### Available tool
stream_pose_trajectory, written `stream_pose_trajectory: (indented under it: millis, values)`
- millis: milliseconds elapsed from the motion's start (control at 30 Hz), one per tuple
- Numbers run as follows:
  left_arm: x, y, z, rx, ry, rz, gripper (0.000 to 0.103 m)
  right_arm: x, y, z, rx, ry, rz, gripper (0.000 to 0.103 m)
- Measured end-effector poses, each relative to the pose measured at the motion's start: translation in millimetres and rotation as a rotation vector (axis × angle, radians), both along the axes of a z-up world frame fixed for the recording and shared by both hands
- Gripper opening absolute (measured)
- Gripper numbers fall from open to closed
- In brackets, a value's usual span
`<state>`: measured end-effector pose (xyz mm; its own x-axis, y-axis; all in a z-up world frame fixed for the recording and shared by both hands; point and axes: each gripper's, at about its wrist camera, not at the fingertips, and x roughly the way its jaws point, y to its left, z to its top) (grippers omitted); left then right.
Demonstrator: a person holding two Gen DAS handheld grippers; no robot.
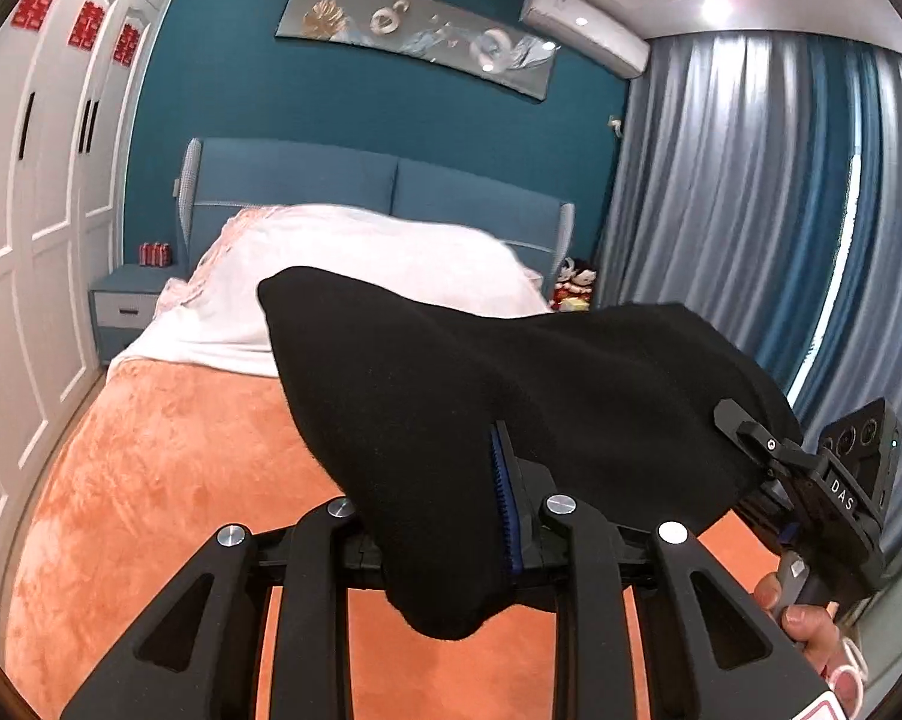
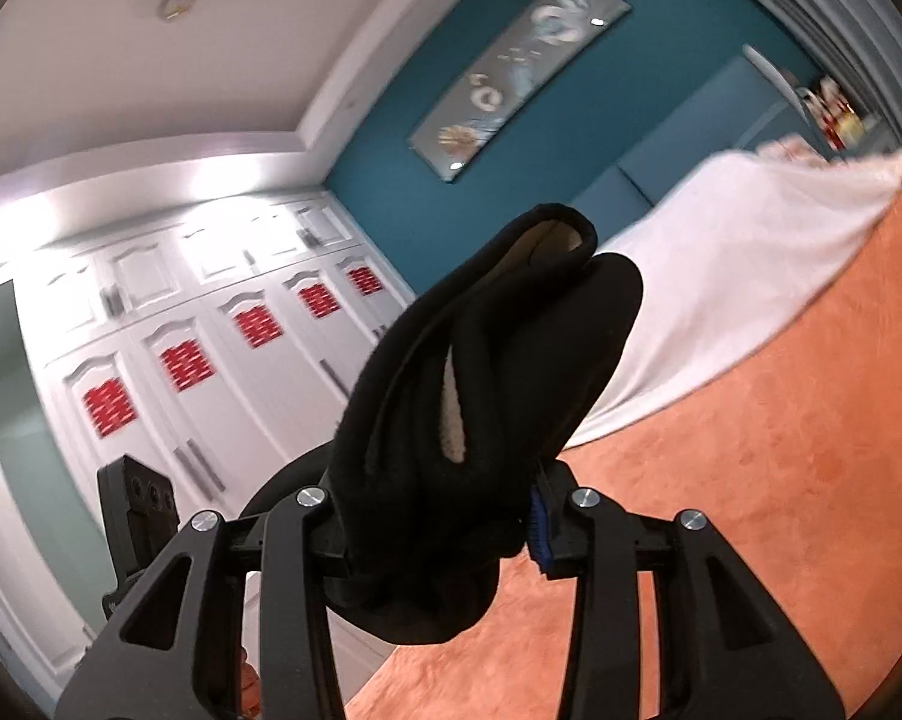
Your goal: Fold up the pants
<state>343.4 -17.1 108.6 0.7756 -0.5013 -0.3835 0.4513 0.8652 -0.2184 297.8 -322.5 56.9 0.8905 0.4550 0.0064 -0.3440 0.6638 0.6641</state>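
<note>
Black pants (image 1: 451, 396) held up in the air above the bed (image 1: 151, 480) — stretched between both grippers, not touching the orange blanket (image 2: 781, 450). Left gripper (image 1: 451, 516) with fingers clenched on one bunch of the fabric, blue pad visible at the cloth edge. Right gripper (image 2: 445, 516) also clamped on the pants, pale lining showing in the folds. White cover (image 1: 355, 264) lying toward the headboard (image 1: 379, 180) end of the bed.
</note>
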Motion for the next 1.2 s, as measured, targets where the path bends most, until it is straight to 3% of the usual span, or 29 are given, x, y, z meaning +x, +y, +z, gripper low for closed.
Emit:
stream_pose_trajectory:
  millis: [133,233,333,367,400,433,467,500,533,567,633,667,733,767,867,900,933,967,1033,1067,1100,1133,1167,1200]
  values:
    - [50,-4,-70,0.020,0.049,-0.003,0.024,51,-12,-71,0.043,0.096,-0.008,0.038]
    - [86,-7,-153,0.063,0.164,-0.002,0.024,82,-24,-153,0.086,0.249,-0.008,0.038]
    - [113,-8,-264,0.100,0.381,-0.012,0.025,99,-25,-240,0.060,0.455,-0.026,0.040]
    - [119,-7,-300,0.118,0.469,-0.004,0.025,106,-23,-284,0.048,0.605,-0.026,0.042]
    - [123,-3,-347,0.122,0.594,0.012,0.035,108,-22,-319,0.033,0.741,-0.035,0.046]
    - [118,7,-373,0.065,0.625,0.028,0.049,97,-26,-331,0.050,0.666,-0.026,0.049]
    - [104,25,-376,-0.062,0.556,0.025,0.050,88,-29,-323,0.053,0.607,-0.021,0.049]
    - [96,35,-373,-0.104,0.548,0.038,0.057,84,-31,-315,0.044,0.634,-0.019,0.054]
    - [89,47,-370,-0.114,0.576,0.072,0.057,80,-33,-308,0.026,0.685,-0.026,0.059]
    - [83,55,-364,-0.105,0.587,0.094,0.057,69,-39,-294,0.005,0.720,-0.064,0.061]
    - [65,68,-339,-0.065,0.526,0.117,0.052,48,-47,-263,-0.043,0.656,-0.141,0.061]
    - [54,73,-315,-0.014,0.448,0.149,0.052,38,-45,-235,-0.106,0.585,-0.151,0.051]
    - [45,70,-269,0.051,0.346,0.185,0.052,41,-29,-189,-0.193,0.491,-0.122,0.043]
    - [46,66,-256,0.060,0.321,0.197,0.054,49,-20,-175,-0.217,0.468,-0.095,0.034]
    - [71,25,-217,0.101,0.274,0.181,0.072,96,20,-154,-0.338,0.430,-0.001,0.032]
    - [79,14,-217,0.125,0.269,0.193,0.078,109,27,-159,-0.368,0.444,0.011,0.032]
    - [91,-1,-224,0.171,0.275,0.200,0.079,134,34,-175,-0.408,0.501,0.023,0.032]
    - [105,-15,-237,0.226,0.302,0.209,0.079,134,34,-175,-0.408,0.501,0.023,0.031]
    - [138,-36,-295,0.360,0.413,0.242,0.079,163,31,-211,-0.488,0.618,-0.027,0.029]
    - [154,-38,-329,0.416,0.482,0.264,0.080,169,26,-234,-0.522,0.678,-0.058,0.005]
    - [158,-36,-355,0.422,0.535,0.258,0.086,173,9,-261,-0.511,0.712,-0.074,0.003]
    - [155,-20,-370,0.323,0.557,0.253,0.096,166,-5,-267,-0.416,0.658,-0.066,0.000]
    - [153,1,-371,0.199,0.579,0.289,0.098,161,-22,-267,-0.282,0.680,-0.048,0.000]
    - [154,13,-370,0.129,0.615,0.295,0.096,157,-27,-260,-0.212,0.711,-0.049,0.000]
